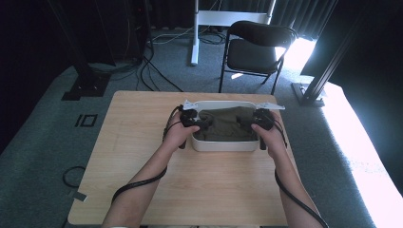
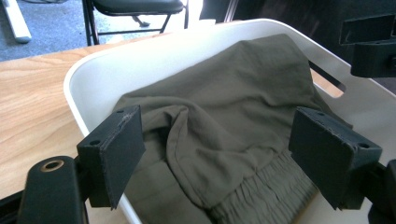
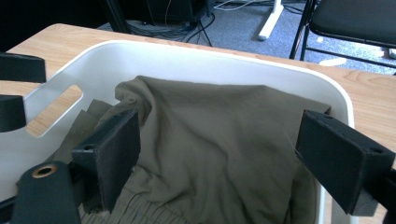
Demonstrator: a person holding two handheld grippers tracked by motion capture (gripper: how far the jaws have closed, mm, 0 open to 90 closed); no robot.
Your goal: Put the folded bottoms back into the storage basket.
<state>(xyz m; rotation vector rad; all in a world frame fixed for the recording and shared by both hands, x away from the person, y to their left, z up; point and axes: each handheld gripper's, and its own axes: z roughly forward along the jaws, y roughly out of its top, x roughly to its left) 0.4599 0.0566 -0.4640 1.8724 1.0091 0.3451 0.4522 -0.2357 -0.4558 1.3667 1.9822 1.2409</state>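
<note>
Now we hold the left gripper with its jaws spread wide and nothing pinched between them; in the left gripper view the olive garment lies just below and beyond the two black pads, untouched by either. Our right gripper stands just as wide, its pads apart above the same cloth with no fold caught.

Between the two grippers, the garment sits inside the white tub, heaped so that it covers the floor of the tub. It is a dull olive green, soft and creased, with one rounded fold rising close to the left gripper's nearer pad and a gathered, ribbed band of the same colour at the edge nearest us. Opposite the right gripper, the tub wall has a slot handle, and the wooden table shows through it.

What kind of garment it is we cannot tell, since it lies bundled and its lower layers are covered. From above, our hands hide the short ends of the tub. Beyond the far side of the table stands a black folding chair.
</note>
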